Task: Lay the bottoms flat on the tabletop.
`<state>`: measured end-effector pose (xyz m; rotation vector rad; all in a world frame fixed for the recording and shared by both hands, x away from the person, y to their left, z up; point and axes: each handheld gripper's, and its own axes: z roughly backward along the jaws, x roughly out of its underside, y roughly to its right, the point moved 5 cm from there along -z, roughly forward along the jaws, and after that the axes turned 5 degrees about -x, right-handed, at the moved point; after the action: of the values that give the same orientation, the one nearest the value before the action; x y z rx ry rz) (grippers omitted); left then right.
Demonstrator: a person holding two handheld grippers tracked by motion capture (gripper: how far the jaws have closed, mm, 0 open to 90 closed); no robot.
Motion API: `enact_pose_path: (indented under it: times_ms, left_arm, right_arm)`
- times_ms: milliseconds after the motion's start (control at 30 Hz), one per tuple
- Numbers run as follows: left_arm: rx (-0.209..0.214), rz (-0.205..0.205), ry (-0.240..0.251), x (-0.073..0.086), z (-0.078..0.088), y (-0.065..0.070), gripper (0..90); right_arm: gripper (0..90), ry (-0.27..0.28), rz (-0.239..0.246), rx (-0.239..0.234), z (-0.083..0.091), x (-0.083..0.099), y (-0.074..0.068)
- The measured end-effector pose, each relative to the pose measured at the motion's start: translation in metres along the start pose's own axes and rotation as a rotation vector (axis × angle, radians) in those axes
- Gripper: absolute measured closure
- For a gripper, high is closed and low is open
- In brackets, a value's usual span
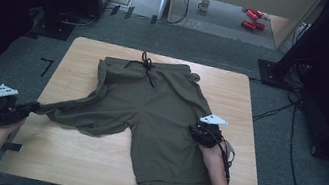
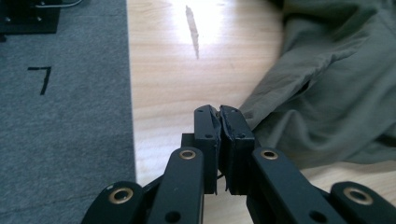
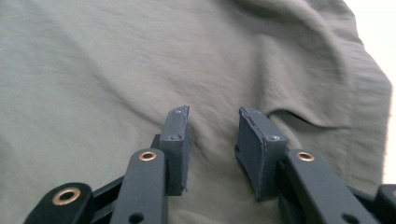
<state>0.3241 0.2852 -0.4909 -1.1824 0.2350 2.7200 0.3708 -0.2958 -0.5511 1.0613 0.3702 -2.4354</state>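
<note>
Fingers [image 2: 219,122] of left gripper [image 1: 22,110] clamped on shorts [image 1: 158,117] leg hem, stretching it off worktop [image 1: 88,171] edge | right gripper [image 1: 201,133] fingers [image 3: 180,135] apart, hovering on other leg, likely to pin.

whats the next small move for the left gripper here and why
Probably a further pull outward, toward the table's left edge. The left gripper is shut on the hem of the olive shorts, and that leg still runs bunched and twisted, while the other leg lies flat under the open right gripper, which hovers over it.
</note>
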Motion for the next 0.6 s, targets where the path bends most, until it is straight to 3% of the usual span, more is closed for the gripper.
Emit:
enact_pose_path:
  times_ms: [133, 200, 300, 467, 600]
  left_arm:
    - [-0.009, 0.017, -0.024, 0.006, 0.001, -0.002, 86.8]
    - [-0.01, 0.029, -0.035, 0.011, 0.0, -0.002, 86.9]
    - [-0.004, 0.035, -0.053, 0.019, -0.001, 0.0, 86.8]
    - [0.018, 0.01, -0.094, 0.034, -0.005, 0.008, 86.5]
    - [0.028, -0.008, -0.098, 0.035, -0.008, 0.013, 86.3]
  right_arm:
    - [66.5, -0.028, -0.024, 0.037, 0.01, 0.005, 0.022]
    - [66.9, -0.033, -0.058, 0.032, 0.014, 0.007, 0.032]
    - [66.7, -0.031, -0.065, 0.039, 0.018, 0.011, 0.039]
    - [68.4, -0.046, -0.096, 0.056, 0.017, 0.008, 0.037]
    - [66.3, -0.035, -0.099, -0.014, 0.014, 0.0, 0.019]
